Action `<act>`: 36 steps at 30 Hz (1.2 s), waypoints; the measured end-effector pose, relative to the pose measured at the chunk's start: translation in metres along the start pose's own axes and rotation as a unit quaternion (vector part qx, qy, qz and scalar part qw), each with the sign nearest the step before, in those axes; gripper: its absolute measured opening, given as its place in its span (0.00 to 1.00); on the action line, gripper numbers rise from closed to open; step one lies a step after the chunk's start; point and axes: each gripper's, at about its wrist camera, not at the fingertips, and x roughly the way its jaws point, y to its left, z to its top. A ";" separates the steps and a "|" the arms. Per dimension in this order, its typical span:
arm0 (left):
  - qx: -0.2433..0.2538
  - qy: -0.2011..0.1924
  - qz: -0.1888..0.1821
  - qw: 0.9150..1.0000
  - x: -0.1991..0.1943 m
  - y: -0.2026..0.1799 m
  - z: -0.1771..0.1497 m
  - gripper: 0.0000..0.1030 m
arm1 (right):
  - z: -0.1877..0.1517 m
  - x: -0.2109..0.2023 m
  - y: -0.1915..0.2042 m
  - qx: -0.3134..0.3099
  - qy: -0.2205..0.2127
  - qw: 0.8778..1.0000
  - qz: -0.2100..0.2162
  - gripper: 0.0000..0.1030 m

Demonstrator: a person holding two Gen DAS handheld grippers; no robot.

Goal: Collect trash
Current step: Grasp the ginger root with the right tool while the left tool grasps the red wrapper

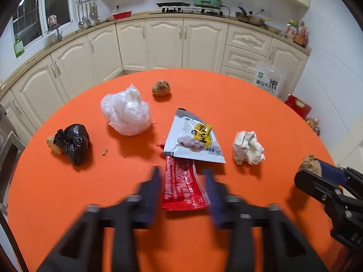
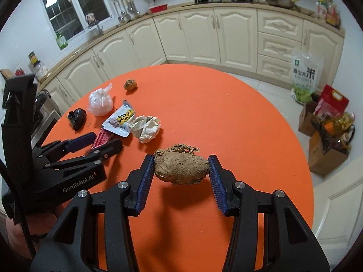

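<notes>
both jaws part-open: right gripper (image 2: pixel 181 170) clamping brown lump (image 2: pixel 181 168)

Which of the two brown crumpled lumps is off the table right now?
The brown crumpled lump clamped between the right gripper's jaws, hanging above its shadow. The other brown lump sits on the orange round table at the far edge.
</notes>
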 end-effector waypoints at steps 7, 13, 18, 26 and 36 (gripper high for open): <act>-0.008 -0.005 -0.032 0.999 -0.012 0.013 -0.022 0.09 | -0.011 -0.011 -0.001 0.011 -0.006 1.000 0.007 0.44; -0.007 -0.025 -0.048 0.999 -0.052 0.021 -0.058 0.05 | -0.022 -0.032 0.001 0.016 -0.015 1.000 0.007 0.44; -0.002 -0.029 -0.051 0.998 -0.072 0.022 -0.082 0.02 | -0.032 -0.055 0.005 0.016 -0.027 0.999 0.006 0.44; -0.019 -0.029 -0.007 0.999 -0.075 0.022 -0.099 0.67 | -0.049 -0.078 0.011 0.012 -0.035 0.999 0.000 0.44; -0.010 -0.007 -0.026 1.000 -0.054 0.006 -0.089 0.11 | -0.049 -0.078 0.002 0.024 -0.036 0.999 0.000 0.44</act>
